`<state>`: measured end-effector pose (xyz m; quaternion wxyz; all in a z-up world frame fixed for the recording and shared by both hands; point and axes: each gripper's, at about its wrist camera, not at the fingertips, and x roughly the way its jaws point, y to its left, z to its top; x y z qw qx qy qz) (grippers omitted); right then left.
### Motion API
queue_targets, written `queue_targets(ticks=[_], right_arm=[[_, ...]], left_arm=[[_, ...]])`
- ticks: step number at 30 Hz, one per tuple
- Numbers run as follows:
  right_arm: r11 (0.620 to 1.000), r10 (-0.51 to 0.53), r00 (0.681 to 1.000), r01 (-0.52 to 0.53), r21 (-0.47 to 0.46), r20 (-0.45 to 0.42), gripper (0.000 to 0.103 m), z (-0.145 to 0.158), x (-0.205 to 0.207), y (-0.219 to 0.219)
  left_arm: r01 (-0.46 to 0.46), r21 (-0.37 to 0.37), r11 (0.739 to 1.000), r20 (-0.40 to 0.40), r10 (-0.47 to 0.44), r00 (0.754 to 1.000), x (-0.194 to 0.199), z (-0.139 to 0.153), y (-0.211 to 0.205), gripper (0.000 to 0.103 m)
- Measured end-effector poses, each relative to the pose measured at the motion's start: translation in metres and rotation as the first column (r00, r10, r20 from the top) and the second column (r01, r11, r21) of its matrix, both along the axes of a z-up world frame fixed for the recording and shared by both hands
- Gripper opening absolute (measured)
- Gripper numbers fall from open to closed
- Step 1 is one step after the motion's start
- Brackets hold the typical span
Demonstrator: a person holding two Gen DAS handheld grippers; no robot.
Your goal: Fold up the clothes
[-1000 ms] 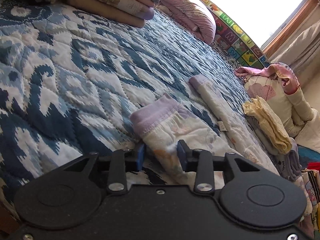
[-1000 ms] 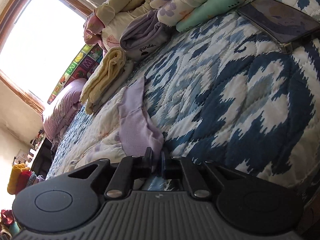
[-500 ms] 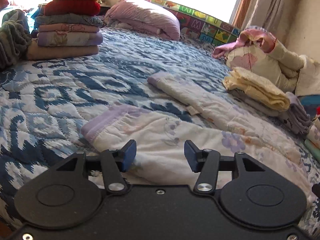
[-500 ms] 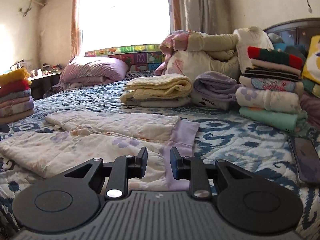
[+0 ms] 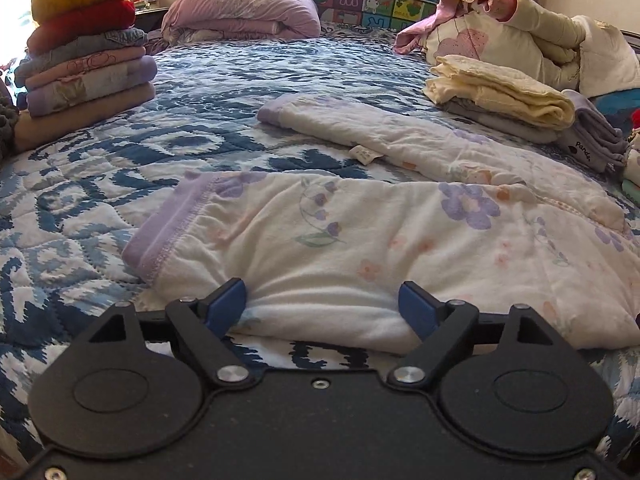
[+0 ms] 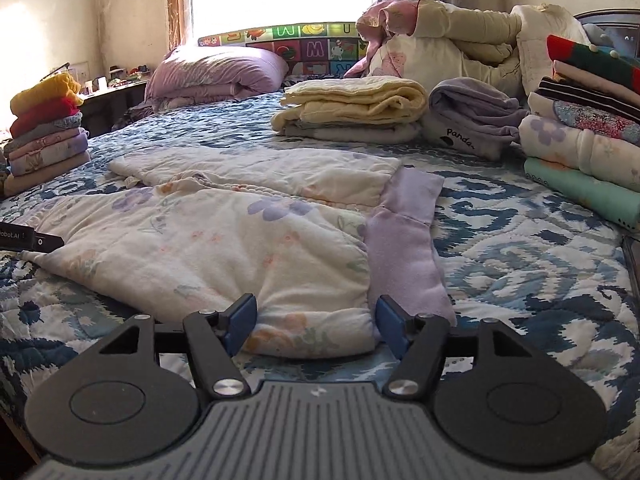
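White floral pyjama trousers with lilac cuffs and waistband lie flat on the blue patterned quilt, in the left wrist view (image 5: 360,240) and the right wrist view (image 6: 224,236). My left gripper (image 5: 322,306) is open, its blue pads on either side of the near leg's edge close to the lilac cuff (image 5: 168,232). My right gripper (image 6: 316,320) is open at the waist end, beside the lilac waistband (image 6: 404,248). The left gripper's tip shows at the left edge of the right wrist view (image 6: 24,238).
A stack of folded clothes (image 5: 84,48) stands at the far left. Folded yellow and grey items (image 6: 352,108), a lilac "Panda" garment (image 6: 472,120) and a tall folded stack (image 6: 584,136) stand on the right. A lilac duvet (image 5: 240,16) lies by the headboard.
Both grippers have opened wide and let go of the trousers, which now lie flat. Both cameras have levelled out and drawn back to the near edge of the garment.
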<state>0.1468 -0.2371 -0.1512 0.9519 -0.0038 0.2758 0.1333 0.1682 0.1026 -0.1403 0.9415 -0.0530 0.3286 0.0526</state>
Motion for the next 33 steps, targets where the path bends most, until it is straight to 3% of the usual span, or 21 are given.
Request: queue_targets(ticks=[6,11,14,17,21,24,27,33], right_arm=[[0.997,0.052,0.999,-0.052,0.058,0.008,0.061,0.009,0.007,-0.021],[0.992,0.042,0.997,-0.049,0.117,0.061,0.06,0.02,0.014,-0.049],[0.992,0.056,0.995,-0.066,0.108,0.086,0.06,0.023,0.014,-0.055],[0.992,0.093,0.986,-0.104,0.071,0.141,0.061,0.029,0.01,-0.054],[0.99,0.138,0.97,-0.143,0.011,0.202,0.063,0.036,0.006,-0.055],[0.987,0.161,0.958,-0.159,-0.026,0.238,0.063,0.039,0.004,-0.057],[0.984,0.18,0.952,-0.17,-0.061,0.248,0.064,0.038,0.004,-0.058],[0.967,0.235,0.941,-0.201,-0.159,0.242,0.064,0.03,-0.001,-0.054]], left_arm=[[-0.014,-0.008,1.0,0.022,0.014,1.0,-0.004,0.008,0.0,0.087],[-0.111,-0.009,0.994,0.065,0.111,0.992,-0.005,0.033,0.007,0.087],[-0.119,0.04,0.992,0.113,0.113,0.987,-0.004,0.05,0.009,0.087],[-0.07,0.182,0.981,0.135,0.045,0.99,-0.002,0.066,0.0,0.087],[0.021,0.396,0.918,0.133,-0.08,0.988,-0.002,0.081,-0.009,0.088],[0.063,0.474,0.878,0.107,-0.129,0.986,-0.003,0.086,-0.005,0.088],[0.077,0.575,0.815,0.062,-0.138,0.989,-0.002,0.08,0.003,0.088],[0.148,0.655,0.741,-0.019,-0.18,0.983,-0.016,0.062,0.016,0.088]])
